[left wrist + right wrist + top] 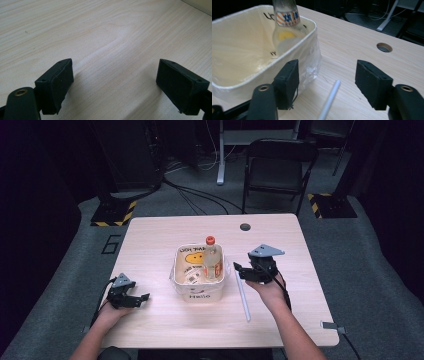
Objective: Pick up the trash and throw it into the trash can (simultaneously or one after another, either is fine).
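Fingers (364,80) astride straw (329,100), basket (294,57) alongside.

Basket front wall: the cream basket (198,295) carries the word "Hello" in dark letters, seen from the high view.
Basket inner back wall: dark handwritten-style lettering above a yellow face drawing; the letters are too small to read for sure.
Basket inner wall, right gripper view: only scraps of that lettering show, not readable.
Bottle label: the bottle (212,261) has an orange and white band (287,18) with small blue emblems at its neck; no words can be read on it.
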The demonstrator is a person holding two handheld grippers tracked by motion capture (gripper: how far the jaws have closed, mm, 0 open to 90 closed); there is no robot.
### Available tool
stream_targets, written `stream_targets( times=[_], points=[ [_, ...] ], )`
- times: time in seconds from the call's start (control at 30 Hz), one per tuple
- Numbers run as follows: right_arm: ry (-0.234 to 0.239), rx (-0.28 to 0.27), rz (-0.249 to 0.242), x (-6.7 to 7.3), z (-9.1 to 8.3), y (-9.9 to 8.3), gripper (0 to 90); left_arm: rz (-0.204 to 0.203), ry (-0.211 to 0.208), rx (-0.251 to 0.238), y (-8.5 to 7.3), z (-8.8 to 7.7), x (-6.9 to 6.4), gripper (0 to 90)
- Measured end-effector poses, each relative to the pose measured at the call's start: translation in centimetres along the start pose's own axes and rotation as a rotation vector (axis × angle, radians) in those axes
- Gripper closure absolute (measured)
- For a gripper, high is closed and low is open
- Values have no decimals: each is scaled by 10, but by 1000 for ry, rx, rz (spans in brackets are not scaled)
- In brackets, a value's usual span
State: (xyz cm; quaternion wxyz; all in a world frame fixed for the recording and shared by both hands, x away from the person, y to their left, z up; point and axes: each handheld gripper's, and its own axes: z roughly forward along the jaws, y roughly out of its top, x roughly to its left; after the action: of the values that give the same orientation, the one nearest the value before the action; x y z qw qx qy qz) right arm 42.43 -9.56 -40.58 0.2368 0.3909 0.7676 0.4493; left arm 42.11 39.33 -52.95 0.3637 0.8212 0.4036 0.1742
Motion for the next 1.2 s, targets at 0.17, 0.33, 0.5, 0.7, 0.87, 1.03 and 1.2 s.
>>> stream_targets(
  times=[0.17,0.33,0.5,0.7,0.87,1.03,1.2],
  points=[
    [19,19,22,-4,3,-17,466,0,1,-1,0,0,0,141],
    [20,61,22,-5,7,-31,537,0,-1,1,0,0,0,142],
    [22,130,56,-4,14,-47,566,-4,-1,-1,0,0,0,141],
    [-8,148,55,1,19,-58,566,-6,-1,-3,0,0,0,142],
    [-13,152,72,3,25,-65,577,0,1,0,0,0,0,141],
    [-20,160,109,4,31,-71,587,-5,-2,-1,0,0,0,142],
    [-6,172,138,3,38,-77,627,-7,-1,-2,0,0,0,141]
  ],
)
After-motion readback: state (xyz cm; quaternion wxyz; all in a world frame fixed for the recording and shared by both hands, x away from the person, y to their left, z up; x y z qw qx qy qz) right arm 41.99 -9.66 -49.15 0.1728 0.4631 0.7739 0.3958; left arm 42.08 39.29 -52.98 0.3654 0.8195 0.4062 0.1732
